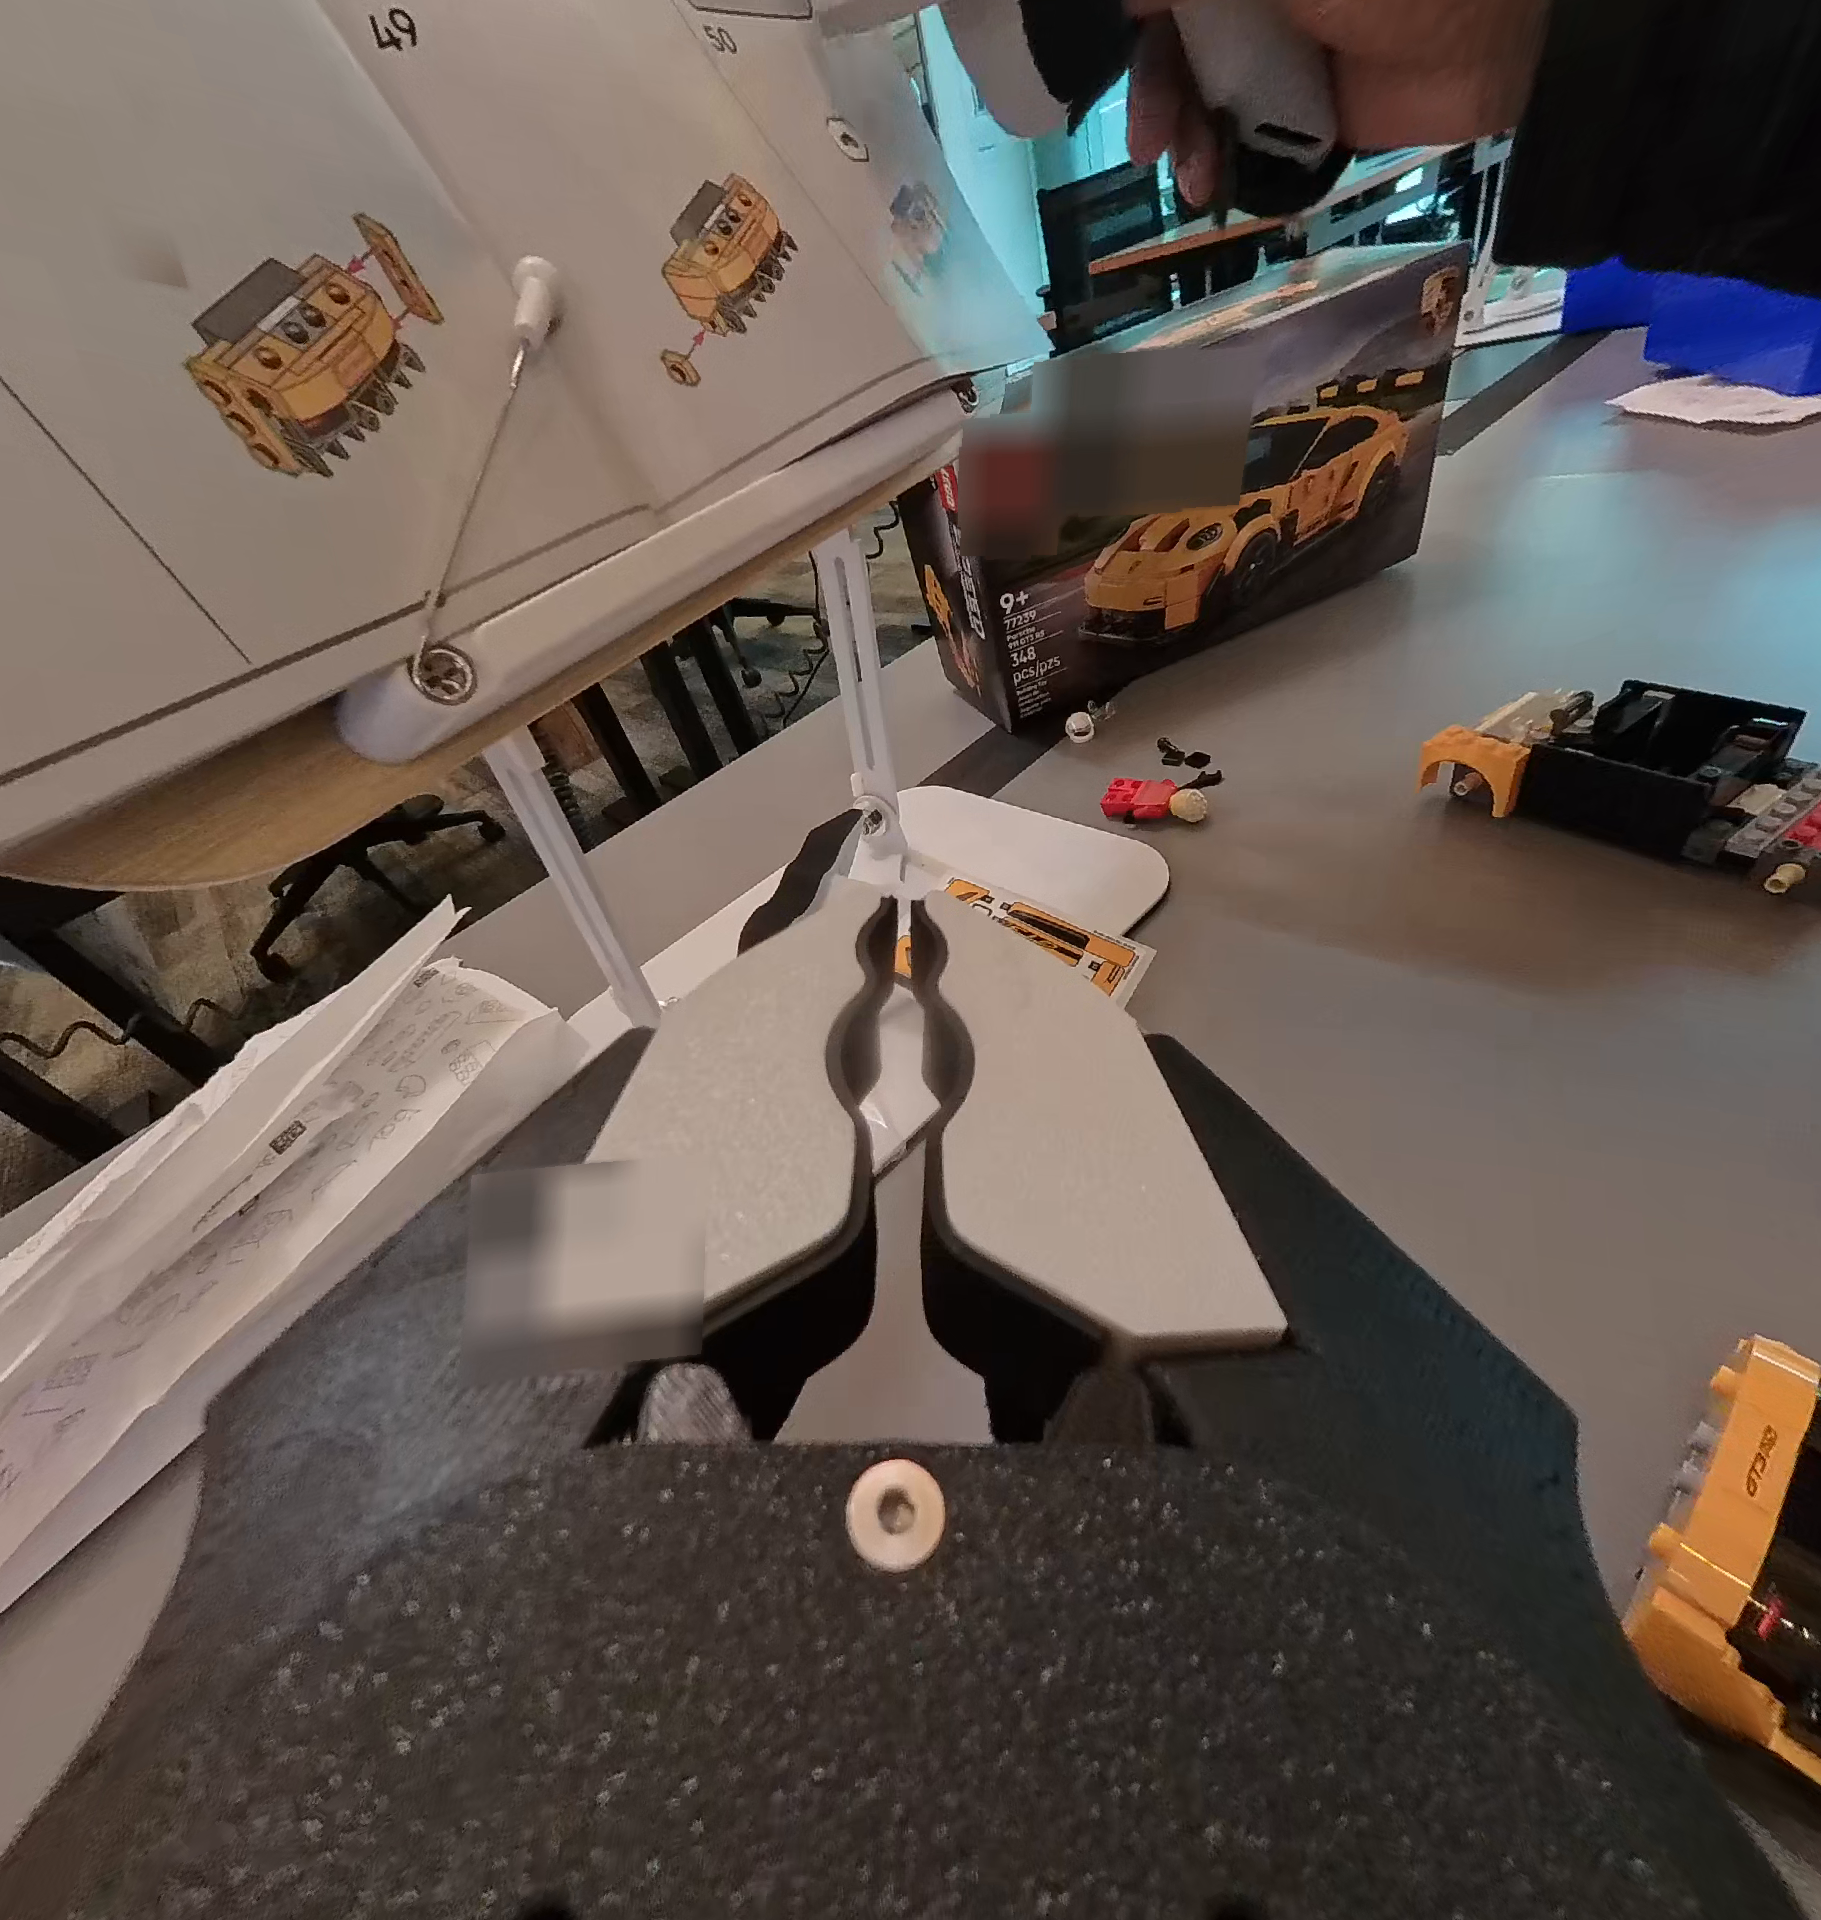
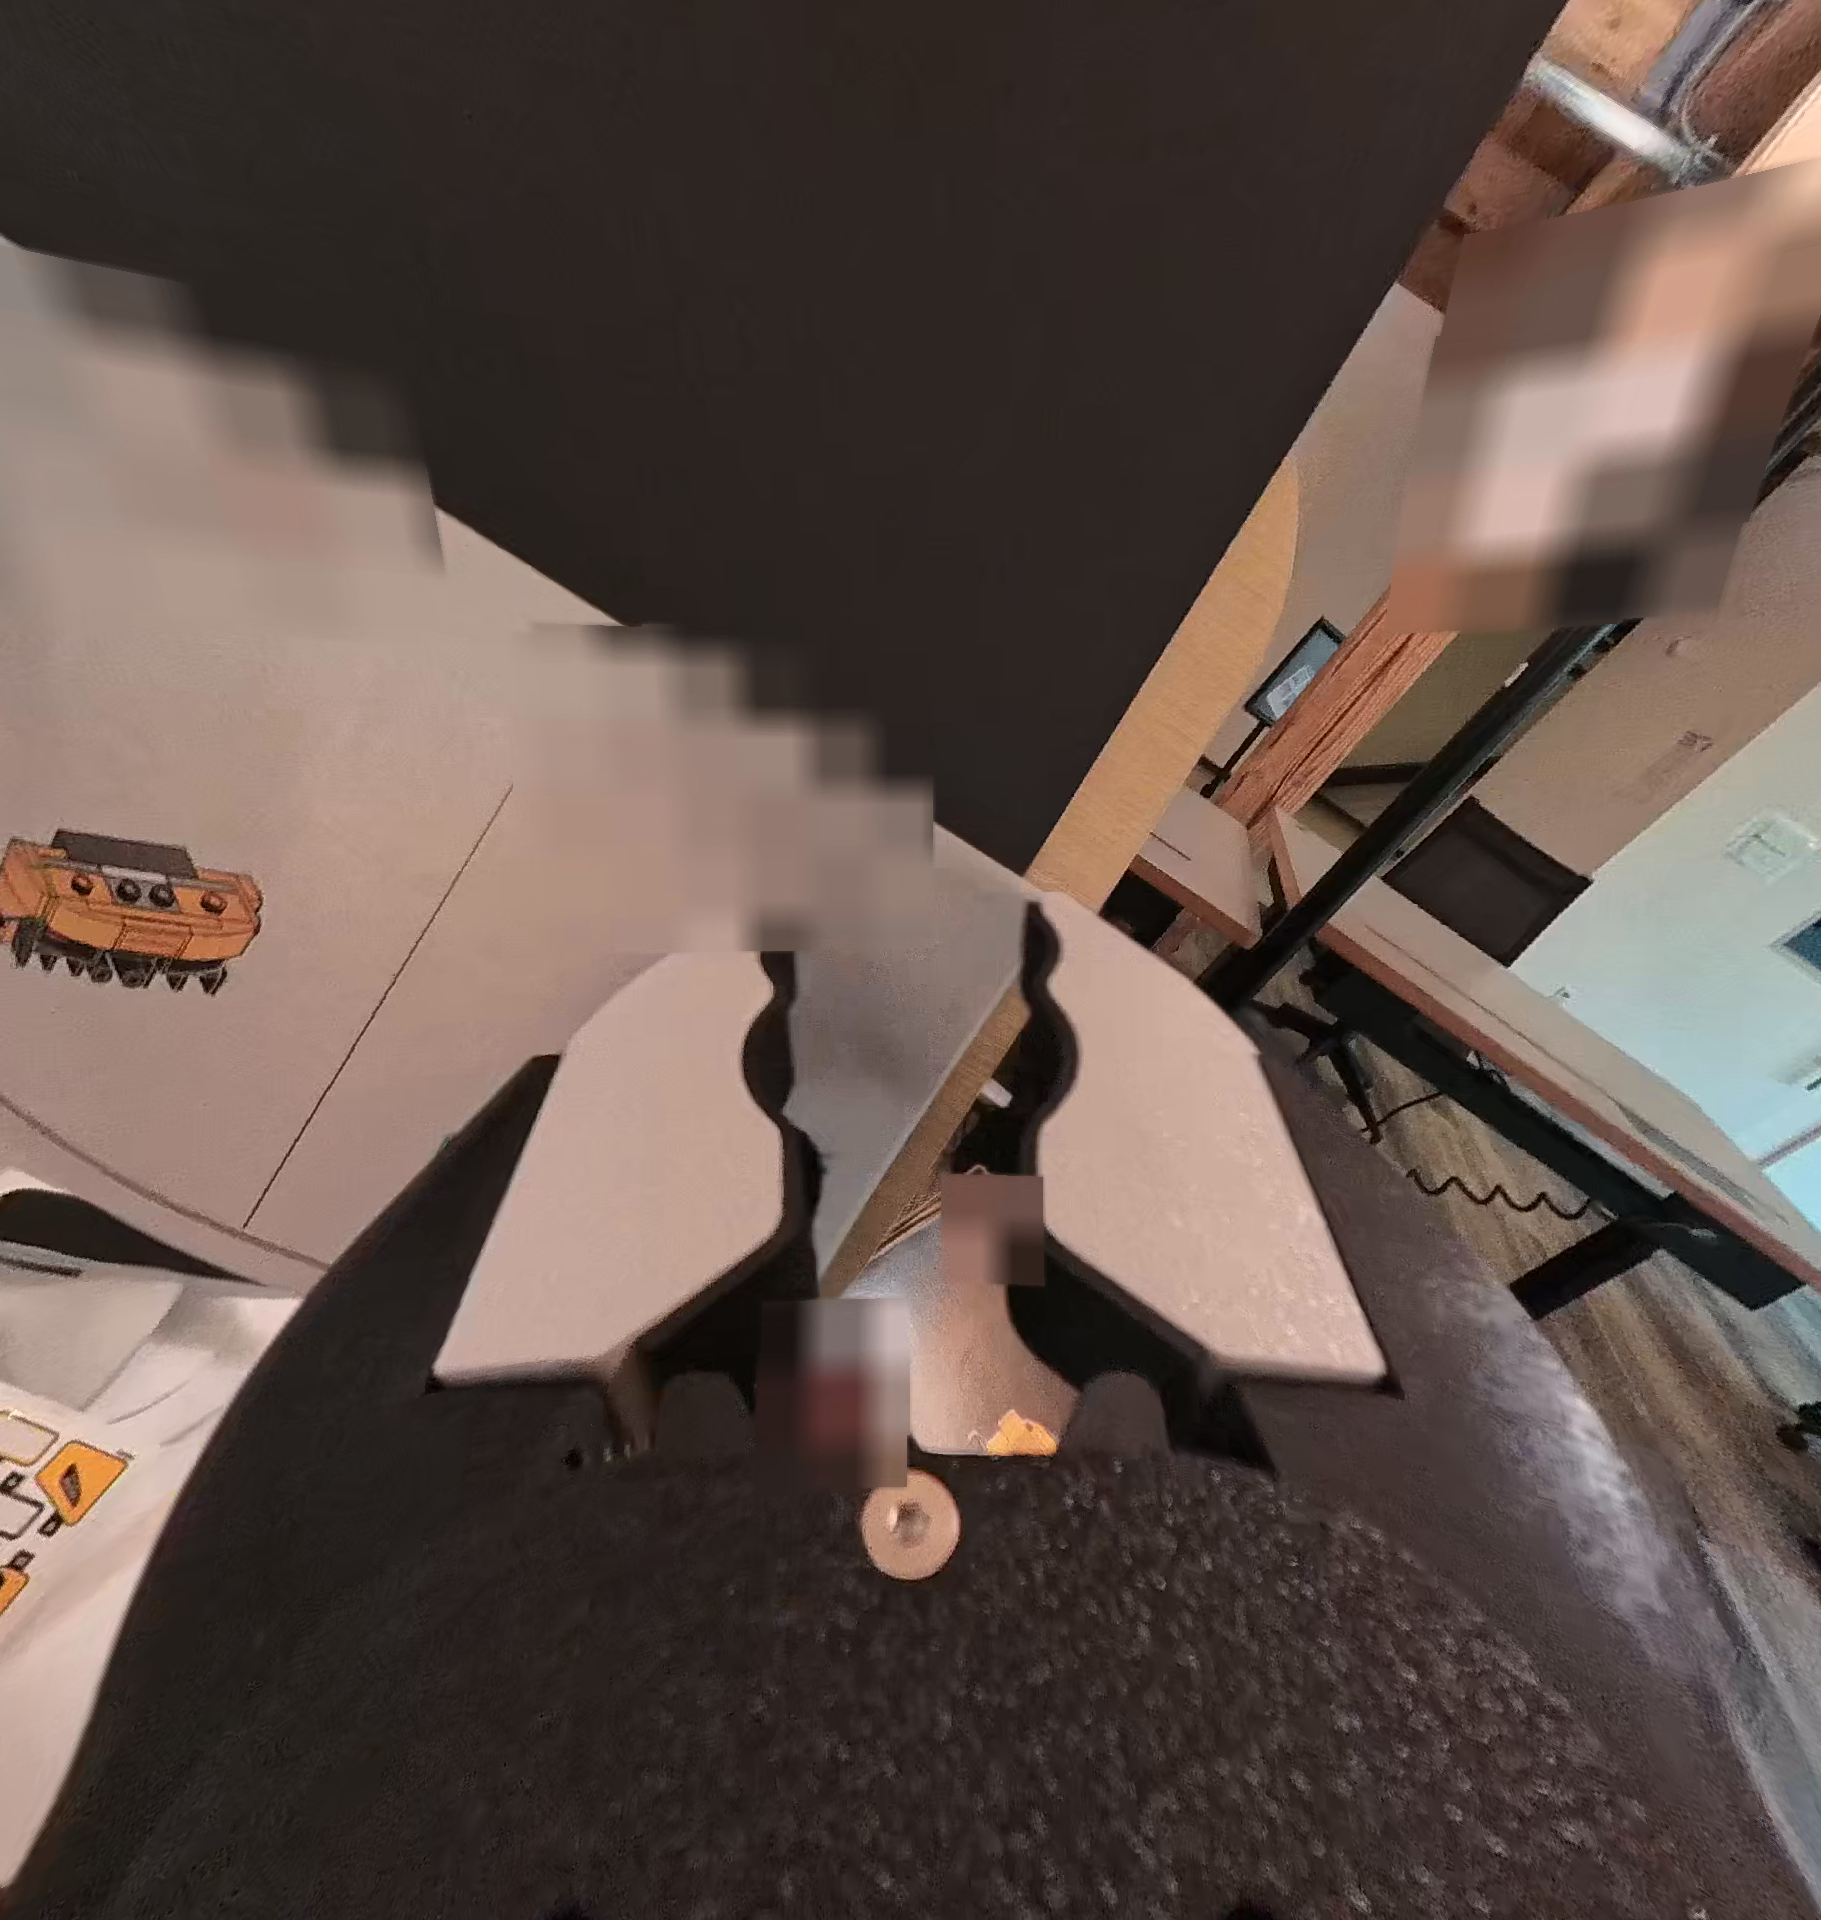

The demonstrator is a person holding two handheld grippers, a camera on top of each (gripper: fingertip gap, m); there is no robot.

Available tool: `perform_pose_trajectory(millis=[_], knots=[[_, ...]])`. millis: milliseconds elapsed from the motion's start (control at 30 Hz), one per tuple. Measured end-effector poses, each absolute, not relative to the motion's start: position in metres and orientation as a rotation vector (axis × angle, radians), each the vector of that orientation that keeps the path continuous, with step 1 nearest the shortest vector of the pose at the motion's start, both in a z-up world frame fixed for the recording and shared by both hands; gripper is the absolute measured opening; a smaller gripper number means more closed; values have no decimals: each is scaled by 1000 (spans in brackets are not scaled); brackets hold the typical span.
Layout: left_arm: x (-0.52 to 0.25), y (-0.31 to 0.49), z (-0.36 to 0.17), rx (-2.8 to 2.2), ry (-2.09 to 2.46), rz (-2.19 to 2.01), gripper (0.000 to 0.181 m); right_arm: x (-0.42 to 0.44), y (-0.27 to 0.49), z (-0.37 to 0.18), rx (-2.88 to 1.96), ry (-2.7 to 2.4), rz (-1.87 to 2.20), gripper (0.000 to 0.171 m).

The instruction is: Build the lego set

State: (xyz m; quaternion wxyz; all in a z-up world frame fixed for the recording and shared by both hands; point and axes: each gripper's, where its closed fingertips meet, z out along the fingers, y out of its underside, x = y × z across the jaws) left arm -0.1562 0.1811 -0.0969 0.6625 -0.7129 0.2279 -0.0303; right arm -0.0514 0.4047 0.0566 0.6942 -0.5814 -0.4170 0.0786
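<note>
In the left wrist view my left gripper (image 1: 901,920) is shut with nothing between its fingers. It hovers over the white base (image 1: 1072,883) of the book stand and a yellow sticker sheet (image 1: 1051,940). The open instruction booklet (image 1: 366,343) rests on the stand at upper left. A partly built black and yellow car chassis (image 1: 1664,779) lies at the right, and a yellow and black car section (image 1: 1758,1538) at lower right. In the right wrist view my right gripper (image 2: 906,956) is open at the booklet's (image 2: 262,831) corner, and the page edge shows between its fingers.
The set's box (image 1: 1197,499) stands at the back of the grey table (image 1: 1405,1091). A red minifigure (image 1: 1155,802) and small black parts (image 1: 1186,753) lie before it. A crumpled white paper bag (image 1: 158,1195) lies at the left. A hand and dark sleeve (image 1: 1405,73) reach in above. The grippers' ends are close to 30 cm from one another. My right tips are about 25 cm from the white base (image 1: 1072,883), my left tips only 20 cm.
</note>
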Motion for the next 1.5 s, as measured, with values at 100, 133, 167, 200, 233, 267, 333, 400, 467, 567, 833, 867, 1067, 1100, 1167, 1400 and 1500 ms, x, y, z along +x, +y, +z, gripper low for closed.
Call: perform_pose_trajectory(millis=[100,133,167,200,233,267,333,400,467,567,833,867,1067,1100,1167,1400,1500], knots=[[-155,181,-98,-1615,522,-68,2,-57,409,49,-1350,-938,234,44],[-155,181,-98,-1615,524,-69,2,-58,410,48,-1353,-938,245,43],[-155,181,-98,-1614,525,-69,2,-58,410,47,-1350,-941,243,42],[-155,181,-99,-1614,525,-70,2,-58,410,46,-1350,-947,239,38],[-155,181,-99,-1615,524,-73,2,-58,410,45,-1352,-955,235,33],[-155,182,-99,-1617,523,-76,2,-59,409,43,-1351,-964,232,27],[-155,182,-101,-1620,525,-76,2,-61,408,42,-1348,-968,233,22],[-156,182,-101,-1620,526,-74,2,-62,406,42,-1346,-967,235,18],[-156,181,-101,-1619,525,-74,2,-62,404,43,-1329,-967,216,12],[-156,182,-101,-1619,522,-74,2,-60,398,46,-1262,-972,114,10],[-147,181,-80,-1584,470,-166,4,-52,366,54,-1052,-932,-19,9],[-144,182,-72,-1576,448,-213,5,-53,359,54,-1022,-935,-18,8],[-113,201,8,-1497,337,-633,24,-65,313,53,-818,-996,-17,6],[-109,208,20,-1493,322,-699,26,-67,306,53,-788,-1006,-31,6],[-100,223,40,-1489,276,-848,30,-72,293,51,-734,-1035,-54,6],[-82,258,40,-1519,156,-1184,27,-91,252,35,-552,-1128,-147,7],[-81,256,37,-1483,132,-1268,9,-96,241,27,-495,-1164,-177,9]])
